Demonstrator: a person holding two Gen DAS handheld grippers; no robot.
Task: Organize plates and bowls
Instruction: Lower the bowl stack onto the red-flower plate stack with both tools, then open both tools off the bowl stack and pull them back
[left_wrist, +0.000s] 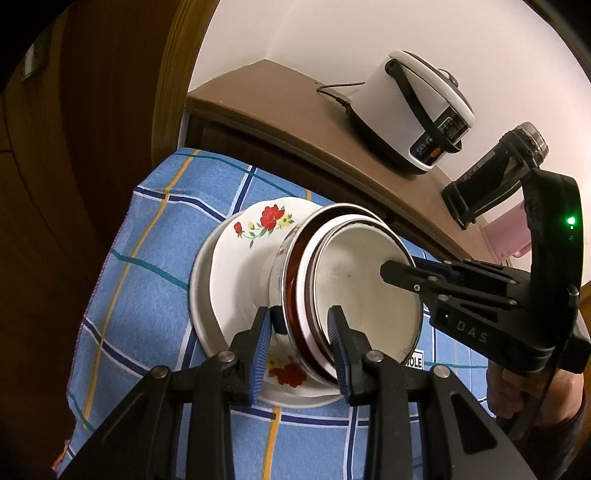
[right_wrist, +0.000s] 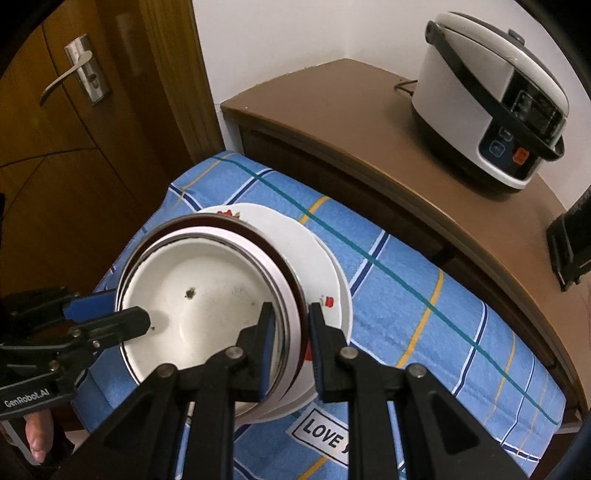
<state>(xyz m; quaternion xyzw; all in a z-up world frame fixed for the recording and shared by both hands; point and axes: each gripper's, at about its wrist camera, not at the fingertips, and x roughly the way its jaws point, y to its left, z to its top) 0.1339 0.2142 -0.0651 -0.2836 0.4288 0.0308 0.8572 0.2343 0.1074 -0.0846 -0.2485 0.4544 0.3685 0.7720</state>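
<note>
The left gripper (left_wrist: 301, 347) had its fingers closed partway over the near rim of a nest of bowls (left_wrist: 365, 291), one blue pad inside the white inner bowl and one against the outer wall. The right gripper (right_wrist: 290, 350) gripped the opposite rim the same way, its fingers nearly together with the stacked rims pinched between them. Held from both sides, the bowls were tilted, their open mouth turned toward the cameras. They sat on a stack of white plates with red flowers (left_wrist: 236, 269), which lay on a blue checked cloth (right_wrist: 424, 295) near the cloth's left edge. Behind the cloth ran a brown desk (right_wrist: 332, 110), and toward its far right corner stood a white rice cooker (right_wrist: 491, 99), against the white wall.
</note>
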